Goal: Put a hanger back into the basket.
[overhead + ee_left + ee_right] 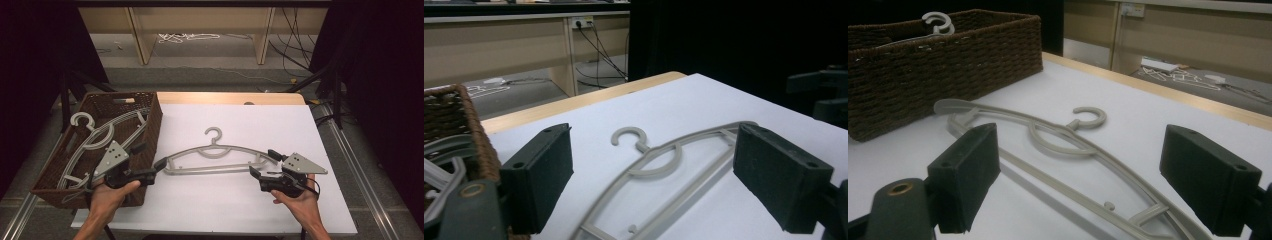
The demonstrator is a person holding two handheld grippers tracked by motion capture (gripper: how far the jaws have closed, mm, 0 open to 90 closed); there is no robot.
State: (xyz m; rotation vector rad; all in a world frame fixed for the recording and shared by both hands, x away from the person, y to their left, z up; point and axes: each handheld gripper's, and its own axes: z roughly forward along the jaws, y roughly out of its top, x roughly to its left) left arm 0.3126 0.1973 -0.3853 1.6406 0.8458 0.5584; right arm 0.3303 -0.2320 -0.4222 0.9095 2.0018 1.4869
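Beyond the table's far edge, a pale wooden bench (200, 30) stands on grey floor (210, 75) strewn with white and black cables (187, 37), black curtains (380, 75) hanging at both sides.

High view: fixed above the person's side, looking forward and down; takes in the whole white-covered table (240, 210), the floor and wooden furniture legs beyond; farthest of the three. Left gripper view: rides low over the table's left part, facing across toward the right; close to the flat grey plastic hanger (659, 165); the brown woven wicker basket (471, 125) at its left edge. Right gripper view: low at the table's right, facing back toward the left; near the same hanger's other end. Shared: all three take in the hanger, the basket and the white surface.
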